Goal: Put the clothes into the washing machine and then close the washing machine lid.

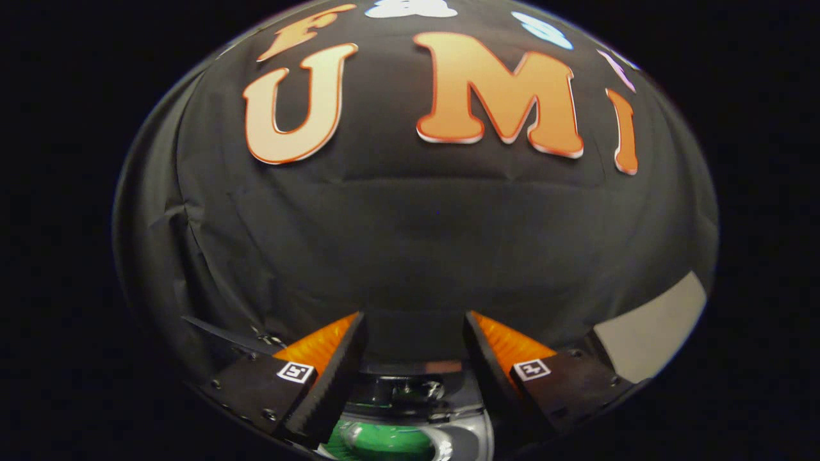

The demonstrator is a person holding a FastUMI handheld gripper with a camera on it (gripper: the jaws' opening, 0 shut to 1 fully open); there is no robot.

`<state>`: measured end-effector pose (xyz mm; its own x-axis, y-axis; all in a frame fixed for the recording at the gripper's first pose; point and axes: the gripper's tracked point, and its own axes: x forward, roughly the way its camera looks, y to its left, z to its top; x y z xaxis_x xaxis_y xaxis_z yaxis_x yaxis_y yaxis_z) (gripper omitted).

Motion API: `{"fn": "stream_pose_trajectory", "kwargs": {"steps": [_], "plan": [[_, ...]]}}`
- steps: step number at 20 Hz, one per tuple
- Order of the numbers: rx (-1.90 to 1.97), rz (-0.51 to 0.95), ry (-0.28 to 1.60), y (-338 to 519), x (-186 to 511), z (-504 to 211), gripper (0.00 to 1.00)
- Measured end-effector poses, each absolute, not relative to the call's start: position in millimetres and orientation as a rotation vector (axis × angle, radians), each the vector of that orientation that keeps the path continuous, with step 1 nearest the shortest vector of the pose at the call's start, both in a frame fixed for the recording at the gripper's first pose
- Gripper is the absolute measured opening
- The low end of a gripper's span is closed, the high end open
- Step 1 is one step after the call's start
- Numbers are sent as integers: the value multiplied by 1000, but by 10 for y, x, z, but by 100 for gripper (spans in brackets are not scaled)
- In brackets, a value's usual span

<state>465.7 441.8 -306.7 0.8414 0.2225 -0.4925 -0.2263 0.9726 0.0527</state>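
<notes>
I'm seeing the claw [415, 326] pointing straight ahead w/ both fingers spread apart, gap between them unoccupied, so it's released and gripping nothing. Each finger is carrying a small square marker tag near its base.

Low between the fingers, close under the claw, the washing machine [410, 410] is peeking into view: a glossy dark top edge w/ some shiny fittings, then a rounded pale rim curving below it. Inside that rim I'm making out something green [378, 443] (could be the clothes, could be part of the drum; can't tell, too little of it showing). It's sitting beneath the fingers and nearer than their tips, not ahead of them, and neither finger is touching it. Whether the lid is up or down I can't tell from this angle.

Beyond the fingertips the black cloth wall [410, 243] is hanging, creased horizontally approx. halfway up and wrinkled toward the left side. To the right of the right finger, at the wall's lower edge, a pale flat panel [647, 333] is showing. A thin dark strip [218, 333] is slanting out just left of the left finger.
</notes>
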Motion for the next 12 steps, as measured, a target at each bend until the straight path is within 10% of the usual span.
{"fn": "stream_pose_trajectory", "kwargs": {"steps": [12], "plan": [[-17, 255, 374, 4267, 4034, -2944, 99]]}}
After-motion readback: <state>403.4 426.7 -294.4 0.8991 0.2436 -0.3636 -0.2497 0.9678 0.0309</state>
